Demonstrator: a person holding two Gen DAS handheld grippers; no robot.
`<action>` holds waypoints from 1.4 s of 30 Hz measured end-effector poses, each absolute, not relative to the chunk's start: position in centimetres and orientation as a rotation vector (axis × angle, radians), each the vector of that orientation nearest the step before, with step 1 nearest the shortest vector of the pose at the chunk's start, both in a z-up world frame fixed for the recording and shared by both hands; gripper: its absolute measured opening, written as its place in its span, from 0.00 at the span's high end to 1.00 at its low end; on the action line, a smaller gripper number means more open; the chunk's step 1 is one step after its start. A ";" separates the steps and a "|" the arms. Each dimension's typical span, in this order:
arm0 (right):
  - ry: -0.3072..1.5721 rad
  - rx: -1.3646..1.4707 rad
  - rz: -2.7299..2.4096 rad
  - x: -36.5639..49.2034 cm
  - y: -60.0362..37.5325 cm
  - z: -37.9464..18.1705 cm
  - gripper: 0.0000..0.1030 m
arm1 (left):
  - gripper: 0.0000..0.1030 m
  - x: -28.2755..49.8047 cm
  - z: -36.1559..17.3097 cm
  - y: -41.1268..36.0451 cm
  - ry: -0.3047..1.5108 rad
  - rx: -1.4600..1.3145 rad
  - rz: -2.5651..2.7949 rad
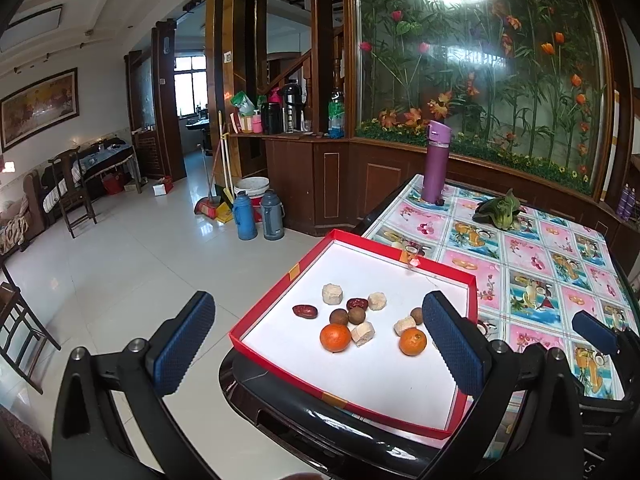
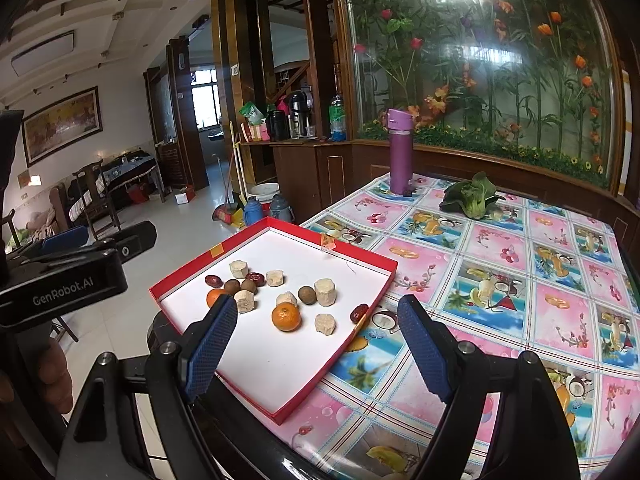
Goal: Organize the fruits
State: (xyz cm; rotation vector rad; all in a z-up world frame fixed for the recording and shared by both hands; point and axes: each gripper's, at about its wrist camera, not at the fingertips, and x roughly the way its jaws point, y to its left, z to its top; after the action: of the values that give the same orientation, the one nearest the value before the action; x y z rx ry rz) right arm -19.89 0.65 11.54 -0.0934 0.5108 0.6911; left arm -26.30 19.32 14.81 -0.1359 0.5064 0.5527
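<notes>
Both grippers, left (image 1: 318, 344) and right (image 2: 318, 344), hang empty with fingers apart over the red tray (image 2: 188, 272) at the table's corner, where the fruit (image 2: 286, 317) lies mixed, so I'd take one orange squarely and squeeze gently.

Purple bottle (image 2: 400, 152) and leafy greens (image 2: 472, 196) apart on patterned tablecloth (image 2: 520, 280).

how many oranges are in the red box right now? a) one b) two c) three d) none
b: two oranges lie on the white floor of the red box, one at the left by the brown round fruits and one further right; both grippers, left and right, are open and hold nothing.
</notes>
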 end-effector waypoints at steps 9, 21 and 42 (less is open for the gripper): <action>0.504 -0.094 0.693 -20.2 0.9 11.7 0.20 | 0.00 -26.7 14.5 19.5 0.511 -0.154 0.546; 0.520 -0.073 0.694 -19.4 1.4 12.0 0.20 | 0.00 -26.7 14.4 19.2 0.523 -0.119 0.535; 0.537 -0.049 0.690 -19.0 1.1 11.8 0.20 | 0.00 -26.5 13.7 19.2 0.533 -0.126 0.529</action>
State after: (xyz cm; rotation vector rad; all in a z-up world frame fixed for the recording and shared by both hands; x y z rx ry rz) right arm -19.03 1.13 11.78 -0.0493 0.5369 0.6898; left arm -26.46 19.17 13.74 -0.1258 0.5326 0.5294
